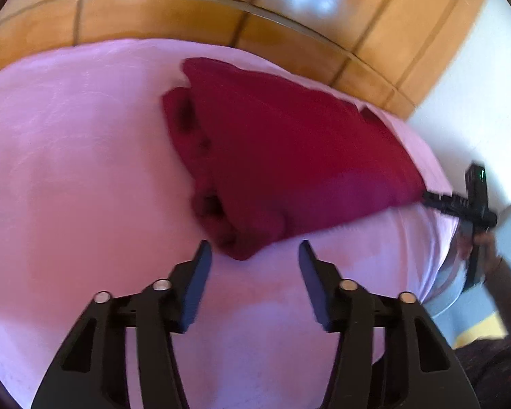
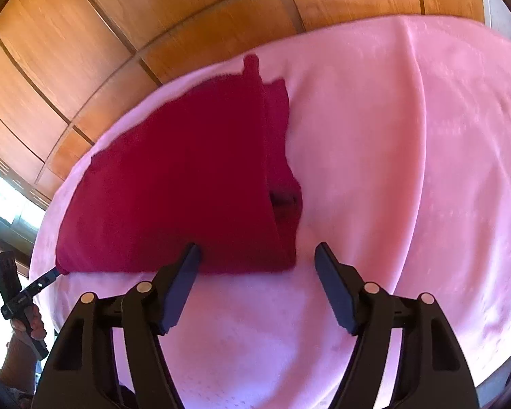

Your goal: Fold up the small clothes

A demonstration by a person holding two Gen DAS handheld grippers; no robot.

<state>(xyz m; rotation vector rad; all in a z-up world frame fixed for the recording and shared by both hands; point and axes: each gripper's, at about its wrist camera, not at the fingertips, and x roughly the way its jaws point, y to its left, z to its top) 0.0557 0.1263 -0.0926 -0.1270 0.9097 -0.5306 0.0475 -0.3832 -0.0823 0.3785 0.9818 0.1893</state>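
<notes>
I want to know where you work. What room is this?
Probably a bedroom at home: a pink blanket covers what looks like a bed, wooden wardrobe panels stand behind it, and a dark red garment lies there for folding.

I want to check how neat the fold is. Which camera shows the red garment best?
The right wrist view: the red garment lies sharper and whole on the pink blanket, its overlapping flap edge plain. The left wrist view shows it blurred, with bunched layers on its left side.
</notes>
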